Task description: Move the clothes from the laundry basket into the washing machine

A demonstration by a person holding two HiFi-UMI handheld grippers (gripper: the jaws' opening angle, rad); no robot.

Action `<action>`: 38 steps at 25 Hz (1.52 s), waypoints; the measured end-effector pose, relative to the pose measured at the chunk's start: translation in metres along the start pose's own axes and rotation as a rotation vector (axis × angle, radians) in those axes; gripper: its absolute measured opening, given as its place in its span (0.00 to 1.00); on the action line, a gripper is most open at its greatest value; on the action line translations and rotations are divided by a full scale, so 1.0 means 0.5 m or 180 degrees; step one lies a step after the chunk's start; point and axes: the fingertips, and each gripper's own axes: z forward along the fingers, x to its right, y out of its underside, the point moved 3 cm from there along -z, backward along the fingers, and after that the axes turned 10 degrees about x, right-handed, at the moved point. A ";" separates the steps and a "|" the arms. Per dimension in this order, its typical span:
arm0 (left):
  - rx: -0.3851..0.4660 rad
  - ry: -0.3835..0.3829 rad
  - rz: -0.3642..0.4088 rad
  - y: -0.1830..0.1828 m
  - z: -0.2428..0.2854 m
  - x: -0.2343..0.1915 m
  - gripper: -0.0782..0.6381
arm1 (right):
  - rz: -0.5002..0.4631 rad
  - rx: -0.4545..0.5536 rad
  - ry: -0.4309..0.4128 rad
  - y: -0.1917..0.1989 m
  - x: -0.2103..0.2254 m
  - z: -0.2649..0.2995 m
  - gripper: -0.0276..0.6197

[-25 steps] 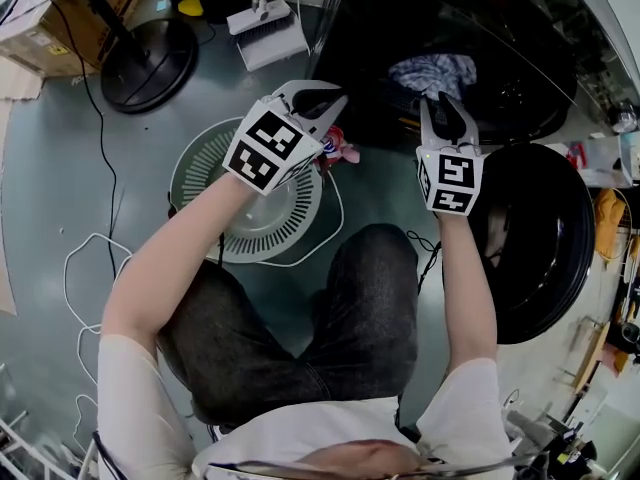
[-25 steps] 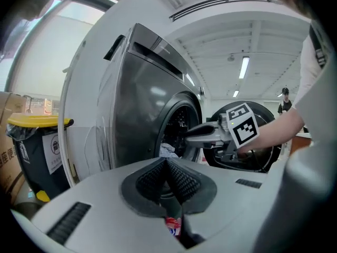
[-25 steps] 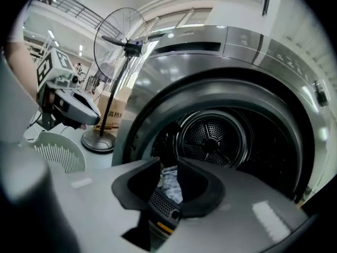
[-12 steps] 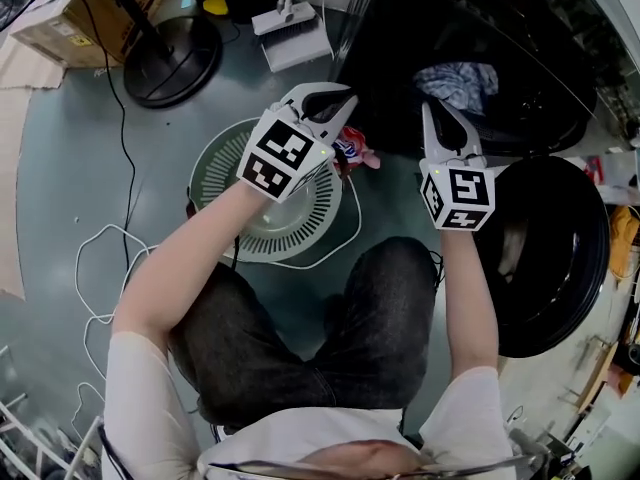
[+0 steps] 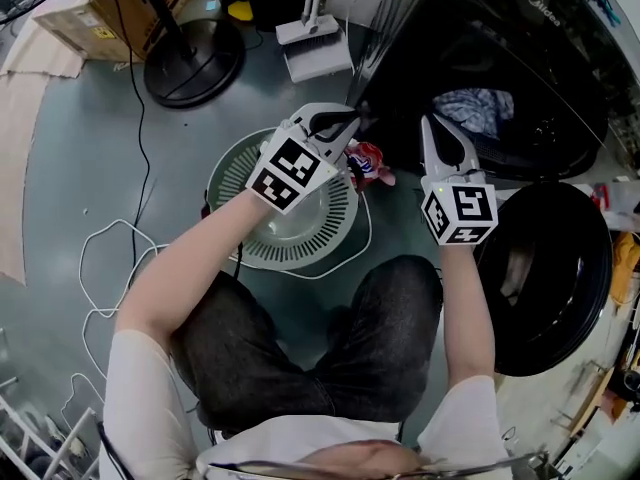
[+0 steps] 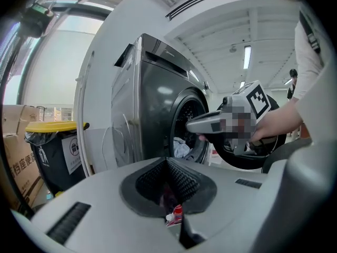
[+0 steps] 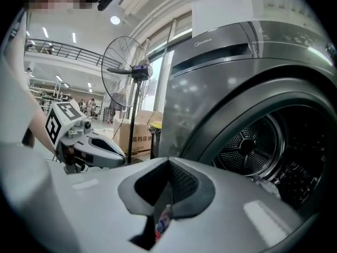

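Grey-green floor (image 5: pixel 60 168), cluttered: fan base (image 5: pixel 195 58), box (image 5: pixel 100 13), loose white cable (image 5: pixel 100 258). Basket (image 5: pixel 285 233): round, ribbed bottom bare, no clothes seen left in it. Washer (image 5: pixel 530 28): dark front-loader, door (image 5: pixel 550 268) swung wide, a blue-and-white cloth (image 5: pixel 478 108) lying at the mouth of the drum (image 7: pixel 253 152). Left gripper (image 5: pixel 345 123): jaws clamped on a small red, white and blue garment (image 5: pixel 368 163), which dangles below the tips at the basket's rim on the washer side, not yet at the drum. Right gripper (image 5: pixel 437 128): beside the drum mouth, jaws just closing and now together. A sliver of colour shows low in their gap, and I cannot tell what it is. Hazards, as I judge them. One: the garment looks pinched by a mere edge, so a quick swing could shake it loose onto the floor between basket and washer. Two: the right gripper stands near the line the left gripper would take to the drum. If it does not clear off, the two may knock, or the garment may catch on it. Three: let go too soon, and the garment would land on the lip or the open door, not inside. Four: the cloth sits near the lip, and a careless pass might drag it back out.
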 end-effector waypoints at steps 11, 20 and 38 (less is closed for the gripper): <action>0.0167 -0.0142 -0.0219 -0.002 -0.019 -0.026 0.12 | 0.0217 0.0136 -0.0001 0.040 -0.058 0.011 0.06; 0.0198 -0.0202 -0.0378 0.021 -0.039 -0.027 0.12 | 0.0299 0.0036 0.0063 0.073 -0.040 -0.022 0.06; 0.0256 -0.0278 -0.0272 -0.025 -0.083 -0.013 0.12 | 0.0268 -0.0191 -0.0089 0.037 -0.131 -0.044 0.06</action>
